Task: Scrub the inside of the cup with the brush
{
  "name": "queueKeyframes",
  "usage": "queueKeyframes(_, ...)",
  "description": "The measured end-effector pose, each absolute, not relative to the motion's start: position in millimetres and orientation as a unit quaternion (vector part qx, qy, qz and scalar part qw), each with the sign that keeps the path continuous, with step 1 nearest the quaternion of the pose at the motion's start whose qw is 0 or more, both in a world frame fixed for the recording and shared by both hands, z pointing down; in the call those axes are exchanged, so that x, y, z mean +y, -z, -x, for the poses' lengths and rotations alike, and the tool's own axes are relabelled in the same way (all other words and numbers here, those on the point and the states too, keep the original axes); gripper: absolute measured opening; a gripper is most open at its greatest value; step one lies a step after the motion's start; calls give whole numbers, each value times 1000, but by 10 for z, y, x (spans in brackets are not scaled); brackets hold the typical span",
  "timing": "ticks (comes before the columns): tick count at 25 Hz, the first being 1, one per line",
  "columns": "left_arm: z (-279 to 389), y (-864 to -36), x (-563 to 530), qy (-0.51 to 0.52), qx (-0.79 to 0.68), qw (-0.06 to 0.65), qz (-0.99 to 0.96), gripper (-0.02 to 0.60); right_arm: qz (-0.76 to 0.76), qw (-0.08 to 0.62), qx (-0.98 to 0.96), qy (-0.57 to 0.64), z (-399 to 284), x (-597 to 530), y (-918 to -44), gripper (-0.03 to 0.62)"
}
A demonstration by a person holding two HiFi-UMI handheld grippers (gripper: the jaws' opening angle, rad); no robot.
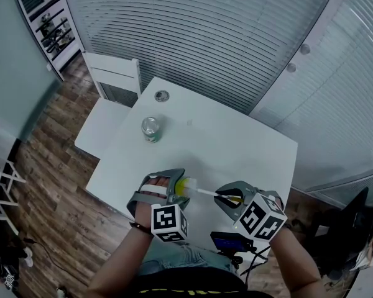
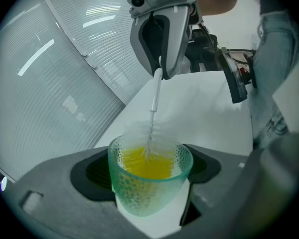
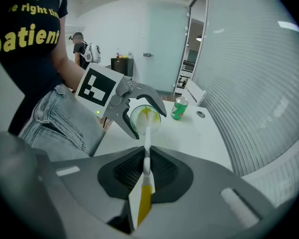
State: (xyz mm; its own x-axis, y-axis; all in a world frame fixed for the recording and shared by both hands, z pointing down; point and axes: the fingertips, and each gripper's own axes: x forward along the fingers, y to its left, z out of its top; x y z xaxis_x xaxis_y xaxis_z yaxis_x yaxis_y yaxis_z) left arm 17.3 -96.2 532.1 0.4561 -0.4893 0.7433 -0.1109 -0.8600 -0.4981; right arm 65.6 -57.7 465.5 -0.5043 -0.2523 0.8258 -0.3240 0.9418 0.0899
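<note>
Cup (image 2: pixel 148 195), 1, sits clamped in left claw (image 2: pixel 150 171); right claw (image 3: pixel 145 166) pinches 1 brush (image 3: pixel 147 139) reaching inside it.

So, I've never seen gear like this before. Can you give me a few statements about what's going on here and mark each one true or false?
1. The left gripper holds a green see-through cup. True.
2. The brush has its bristles resting on the table. False: the bristles are down inside the cup.
3. The right gripper is shut on the brush's handle. True.
4. The can lies on its side. False: it stands upright on the table, away from both grippers.
</note>
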Motion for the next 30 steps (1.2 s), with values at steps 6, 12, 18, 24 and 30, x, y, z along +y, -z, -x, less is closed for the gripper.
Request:
queueKeyframes(6,-128,-5300,-1011,490,187,194,829,417,-167,468,-867,-41,-709,-569,-4607,35)
queueKeyframes(12,-113,-5311,-1014,493,186,192,828,417,-164,481,-860,-40,-790,-516,-4584,35)
queueKeyframes(18,-172,-5296,-1008,492,181,198,828,417,-156,495,-854,-37,-730,-500,-4679,35)
queueKeyframes(24,-160,-5340,-974,497,178,195,827,417,-147,494,-856,-37,-660,-472,-4762,35)
queueKeyframes(30,-91,-5387,-994,501,183,189,825,417,-141,480,-865,-44,-648,-435,-4694,35)
